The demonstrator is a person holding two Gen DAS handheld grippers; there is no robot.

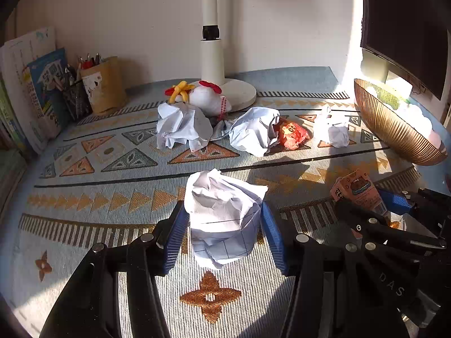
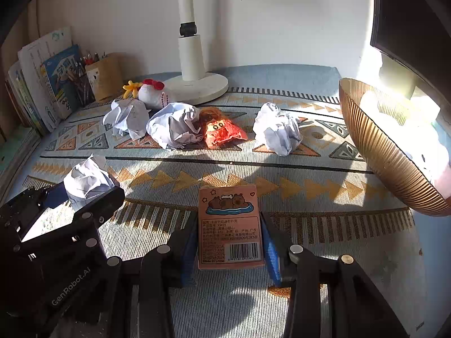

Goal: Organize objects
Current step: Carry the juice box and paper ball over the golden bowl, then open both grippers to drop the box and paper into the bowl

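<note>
A: Taking the white lamp base [image 2: 197, 86] as the landmark, what lies furthest left of it?

B: Leaning books [image 2: 42, 84] and a tan pencil holder [image 2: 105, 74] at the wall. Just left of the base lies a white plush toy with a red bow [image 2: 152, 93], and in front of that a crumpled white paper ball [image 2: 126, 119] on the patterned woven surface [image 2: 282, 225].

A: And the left claw [image 1: 224, 225]?

B: Well in front of the base and left of it. Its blue pads [image 1: 176, 236] flank a crumpled ruled paper ball [image 1: 222, 214] and appear to press its sides; the paper looks grasped.

A: Straight in front of the base?

B: A second paper ball [image 2: 174, 126], touching an orange crumpled wrapper [image 2: 222, 132]. Nearer the camera, the right claw [image 2: 229, 242] has a pink card box printed with two brown animals [image 2: 229, 225] between its pads. The left pad touches the box; at the right pad contact cannot be told for sure, though the fingers stand close against it.

A: To the right of the base?

B: Another white paper ball [image 2: 277, 132], then a ribbed golden-brown bowl [image 2: 375, 152] at the far right, in glare, with pale things inside that cannot be made out.
</note>
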